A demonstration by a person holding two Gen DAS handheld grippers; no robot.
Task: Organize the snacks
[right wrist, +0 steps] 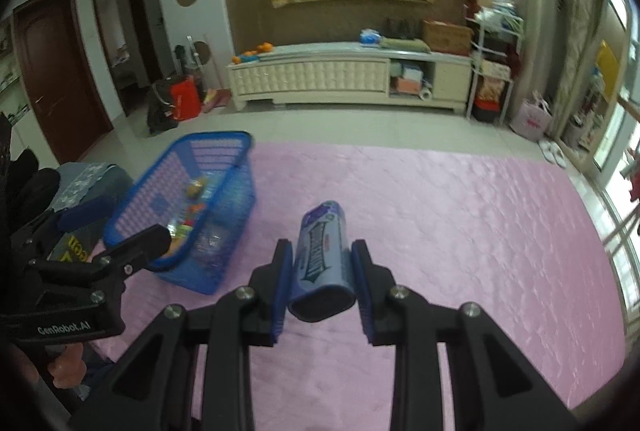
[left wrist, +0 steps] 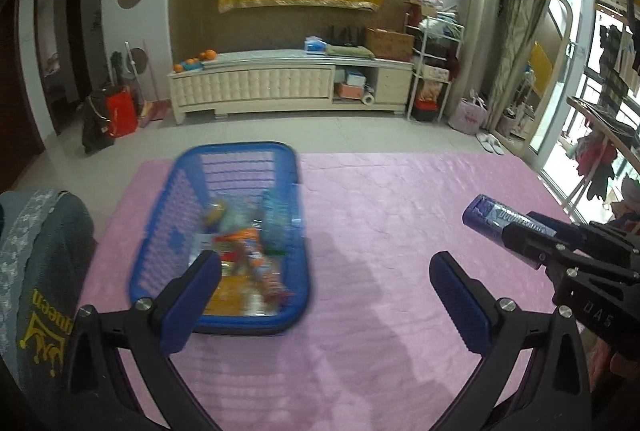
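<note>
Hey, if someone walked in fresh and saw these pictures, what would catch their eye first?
Probably the blue snack tube clamped between the right gripper's pads, held above the pink mat. Next, the blue basket to its left on the mat, with bright snack packets inside, and the left gripper wide open and empty in front of it.

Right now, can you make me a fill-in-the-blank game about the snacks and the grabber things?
1. The right gripper is shut on a blue snack ____.
2. The basket holding snacks is coloured ____.
3. The left gripper has its jaws ____, with nothing between them.
4. The basket stands on a ____ cloth.

Missing words: can; blue; open; pink
</note>
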